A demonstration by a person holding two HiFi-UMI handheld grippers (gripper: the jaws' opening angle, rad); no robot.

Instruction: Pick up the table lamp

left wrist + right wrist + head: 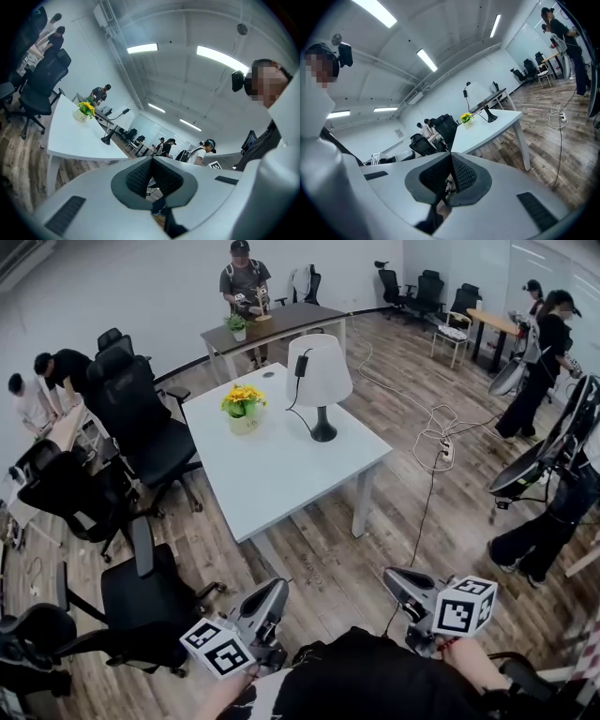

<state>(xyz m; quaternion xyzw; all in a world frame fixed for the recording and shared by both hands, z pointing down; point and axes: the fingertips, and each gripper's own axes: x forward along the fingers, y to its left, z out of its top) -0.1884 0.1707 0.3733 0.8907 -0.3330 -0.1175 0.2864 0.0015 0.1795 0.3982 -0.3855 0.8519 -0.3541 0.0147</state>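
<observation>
The table lamp (319, 381) has a white shade and a black stem and base. It stands upright near the right edge of the white table (272, 474), its black cord trailing off. It also shows small in the left gripper view (112, 129) and the right gripper view (483, 101). My left gripper (272, 594) and right gripper (398, 579) hang low in front of me, well short of the table, both shut and empty. The left gripper's jaws (151, 171) and the right gripper's jaws (451, 174) meet with nothing between them.
A pot of yellow flowers (244, 407) sits left of the lamp. Black office chairs (141, 427) crowd the table's left side. A power strip and cables (441, 448) lie on the wooden floor to the right. People stand at the back and right.
</observation>
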